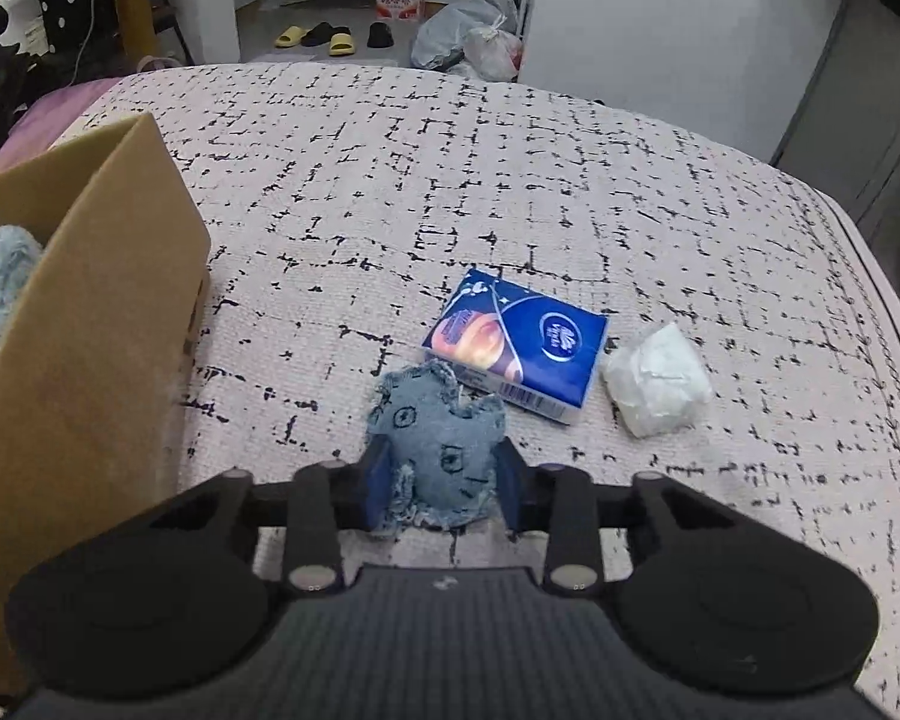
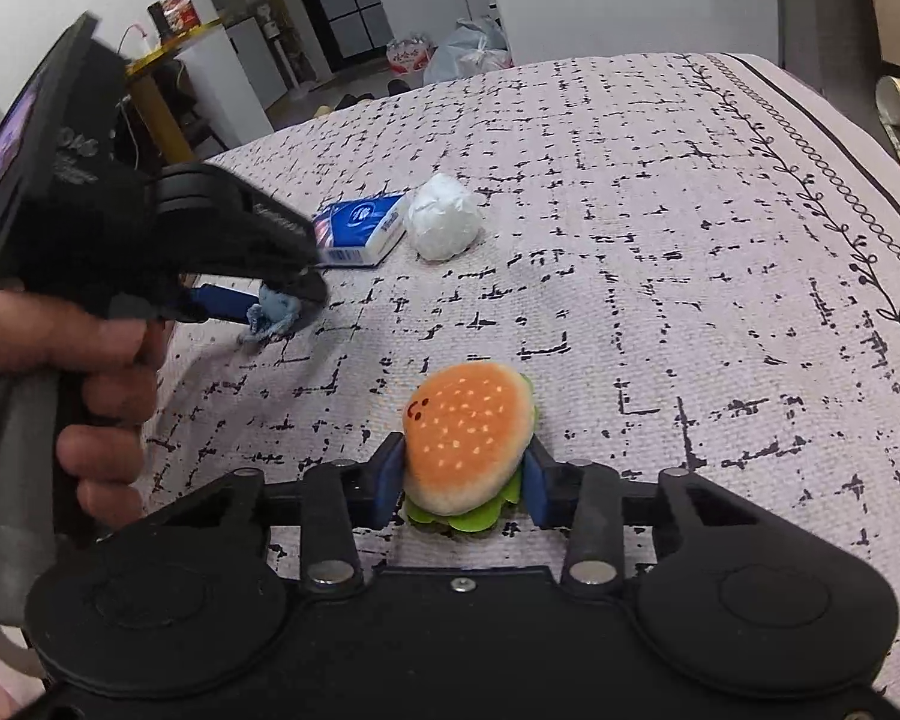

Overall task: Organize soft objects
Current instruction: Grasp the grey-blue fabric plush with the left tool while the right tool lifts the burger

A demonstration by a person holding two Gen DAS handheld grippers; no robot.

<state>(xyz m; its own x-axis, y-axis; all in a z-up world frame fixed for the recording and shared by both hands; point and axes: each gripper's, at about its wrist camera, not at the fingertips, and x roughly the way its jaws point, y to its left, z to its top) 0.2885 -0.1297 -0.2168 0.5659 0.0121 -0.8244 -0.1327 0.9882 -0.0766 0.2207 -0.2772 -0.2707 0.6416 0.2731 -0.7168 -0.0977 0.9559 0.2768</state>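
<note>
Little is legible to me. The blue tissue pack (image 1: 513, 348) carries a round white logo, lettering too small to read, and a barcode on its side. The lettering on my left gripper (image 2: 282, 300) body is blurred.

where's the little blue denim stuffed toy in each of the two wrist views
Left wrist view: the frayed blue denim toy sits low centre, clamped between the left gripper pads.
Right wrist view: the denim toy is at mid left, mostly hidden under the gripper held by the hand.
Shared landmark: the dark blue tissue pack, just beyond the toy.
</note>
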